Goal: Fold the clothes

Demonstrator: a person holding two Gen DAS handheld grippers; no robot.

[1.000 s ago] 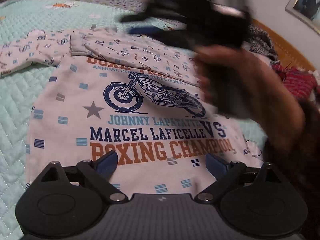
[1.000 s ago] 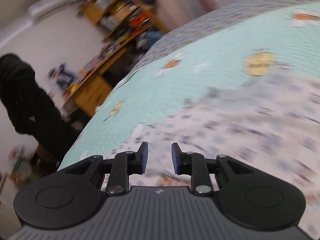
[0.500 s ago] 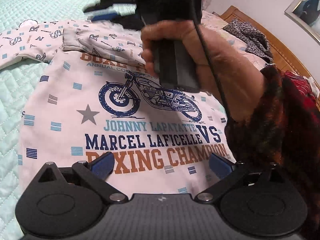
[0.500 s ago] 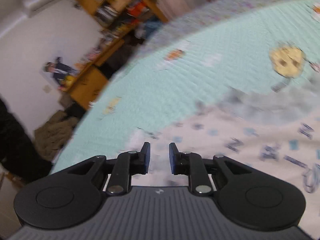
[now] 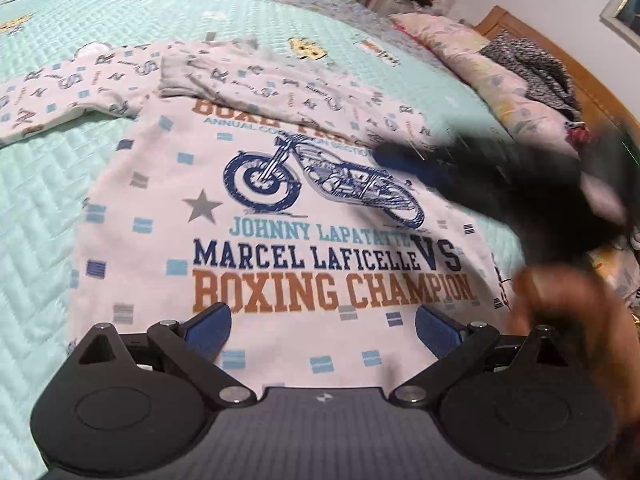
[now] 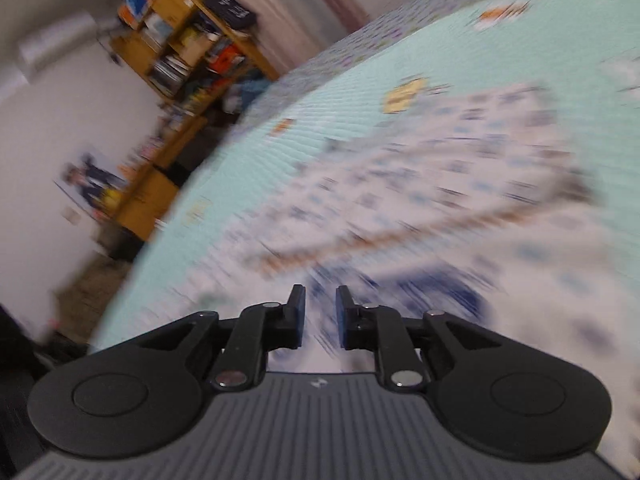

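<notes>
A white long-sleeved shirt [image 5: 304, 240] with a blue motorbike print and "BOXING CHAMPION" lettering lies flat on the bed. One sleeve [image 5: 280, 84] is folded across its top; the other sleeve [image 5: 60, 96] stretches out to the left. My left gripper [image 5: 322, 316] hovers over the shirt's near hem, open wide and empty. My right gripper [image 5: 408, 164] is a dark blur over the shirt's right side, with a person's hand [image 5: 568, 312] below it. In its own view the right gripper [image 6: 320, 300] points over the blurred shirt [image 6: 440, 208], jaws closing with a narrow empty gap.
The mint quilted bedspread [image 5: 48, 184] surrounds the shirt. A pink pillow [image 5: 472, 52], dark patterned clothes [image 5: 532, 68] and a wooden headboard [image 5: 600, 96] lie at the right. A wooden bookshelf [image 6: 188, 40] stands beyond the bed's far edge.
My right gripper swept from above the shirt's top down to its right side, and its jaws narrowed a little. The left gripper and the shirt stayed put.
</notes>
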